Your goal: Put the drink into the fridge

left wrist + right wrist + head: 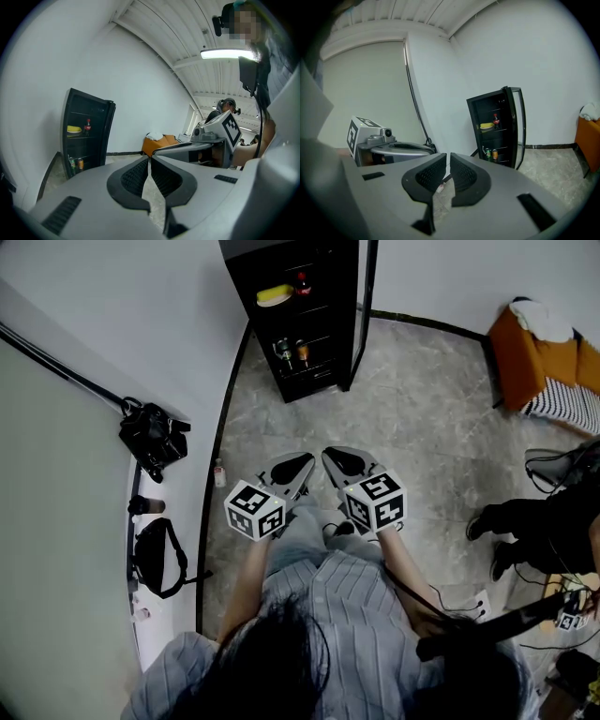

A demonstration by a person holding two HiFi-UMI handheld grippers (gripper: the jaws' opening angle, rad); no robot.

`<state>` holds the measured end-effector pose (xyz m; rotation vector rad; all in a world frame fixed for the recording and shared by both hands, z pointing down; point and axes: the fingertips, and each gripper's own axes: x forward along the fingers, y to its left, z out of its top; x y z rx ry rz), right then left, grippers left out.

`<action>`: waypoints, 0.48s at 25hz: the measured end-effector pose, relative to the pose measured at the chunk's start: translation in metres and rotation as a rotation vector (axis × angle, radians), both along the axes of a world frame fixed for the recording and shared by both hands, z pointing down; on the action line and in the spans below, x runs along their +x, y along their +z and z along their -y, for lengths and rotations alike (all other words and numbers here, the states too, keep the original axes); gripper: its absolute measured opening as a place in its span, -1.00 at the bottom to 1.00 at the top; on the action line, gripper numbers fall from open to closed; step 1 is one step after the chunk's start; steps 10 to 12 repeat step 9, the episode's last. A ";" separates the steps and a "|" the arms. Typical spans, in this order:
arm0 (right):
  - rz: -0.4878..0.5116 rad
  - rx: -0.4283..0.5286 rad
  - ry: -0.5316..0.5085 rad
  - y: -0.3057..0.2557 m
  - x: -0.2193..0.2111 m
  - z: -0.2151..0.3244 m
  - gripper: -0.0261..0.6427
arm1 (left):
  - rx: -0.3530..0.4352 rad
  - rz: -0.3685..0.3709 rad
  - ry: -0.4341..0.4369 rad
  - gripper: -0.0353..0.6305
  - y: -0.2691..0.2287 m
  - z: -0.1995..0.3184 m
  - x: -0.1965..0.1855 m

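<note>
**Two grippers shut and empty, one drink on the floor outside the open fridge**

A person in a striped grey shirt holds two grey two-jaw grippers side by side over a grey marbled floor. The left gripper point(292, 468) has its ribbed black pads point(136, 176) closed tip to tip with nothing between them. The right gripper point(349, 463) is likewise closed and empty.

At 12 o'clock stands one tall black fridge point(323, 296) with its glass door point(364, 310) swung open. Its upper shelf carries one flat yellow item point(274, 294) and one dark, red-labelled bottle point(302, 282). A lower shelf holds two cans, one green point(487, 153) and one orange point(494, 153).

The only drink outside the fridge, a small pale bottle marked with red point(218, 472), stands on the floor by the wall at 9 o'clock of the left gripper, well apart from it.

Two black bags point(153, 437) point(157, 557) lie beyond the wall edge at 9 and 8 o'clock. One orange seat point(530, 357) with a white cloth is at 2 o'clock.
</note>
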<state>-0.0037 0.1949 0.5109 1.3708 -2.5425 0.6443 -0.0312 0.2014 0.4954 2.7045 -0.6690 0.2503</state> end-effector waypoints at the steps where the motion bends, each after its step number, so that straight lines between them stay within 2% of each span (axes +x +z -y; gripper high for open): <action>1: 0.000 -0.003 0.002 0.001 0.000 0.001 -0.82 | 0.000 -0.001 0.002 -0.87 0.000 0.001 0.001; 12: -0.009 -0.020 -0.009 0.008 -0.004 0.003 -0.82 | -0.006 -0.004 0.005 -0.87 0.004 0.004 0.000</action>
